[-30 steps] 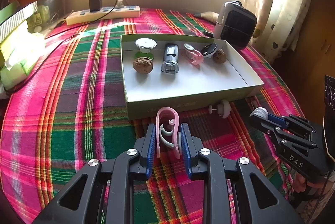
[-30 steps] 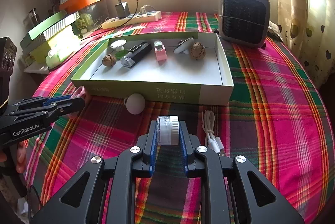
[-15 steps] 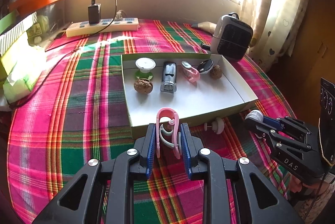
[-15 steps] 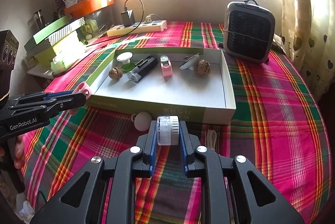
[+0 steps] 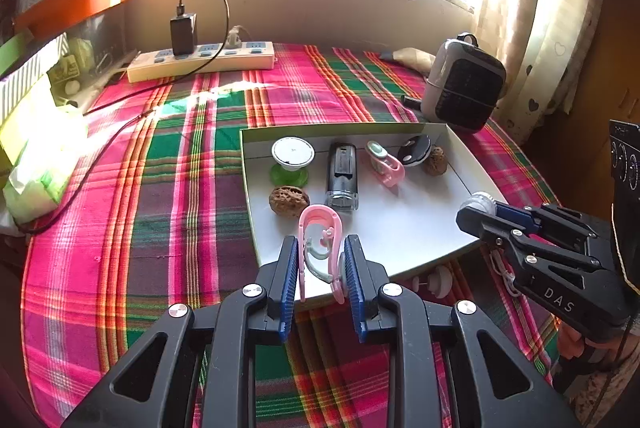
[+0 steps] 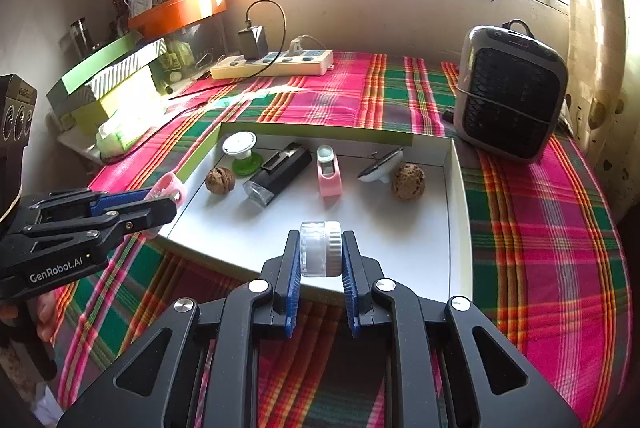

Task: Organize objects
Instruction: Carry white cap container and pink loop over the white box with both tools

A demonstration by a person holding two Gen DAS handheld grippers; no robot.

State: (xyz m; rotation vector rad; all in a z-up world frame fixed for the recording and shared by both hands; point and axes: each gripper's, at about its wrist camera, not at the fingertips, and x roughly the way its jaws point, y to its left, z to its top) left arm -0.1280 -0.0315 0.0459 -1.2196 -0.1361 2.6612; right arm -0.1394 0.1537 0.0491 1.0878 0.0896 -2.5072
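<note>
**Two loads over the tray, and neither sits flat in my grip**

I have the left gripper (image 5: 321, 264) clamped on the pink clip (image 5: 320, 248), held upright and edge-on between the blue pads (image 5: 290, 268). The clip is a thin springy loop, so my worry is that it twists or pops out sideways as I let go, and lands on the walnut (image 5: 289, 200) or the black lighter (image 5: 342, 172) just ahead of it.

The right gripper (image 6: 321, 260) is closed on the small clear jar (image 6: 321, 248), held on its side. Judging by its round body, it could roll when released and knock the pink nail clipper (image 6: 330, 172) or the far walnut (image 6: 408, 182).

Both grippers reach forward, tilted down, over the near edge of the white tray (image 6: 454, 228), left by its near left corner, right nearer the middle. They sit close enough that I could bump one against the other while lowering.

A white knob (image 5: 438, 280) and a white cable (image 5: 505, 272) lie on the plaid cloth (image 5: 168, 220) outside the tray, below the right gripper
</note>
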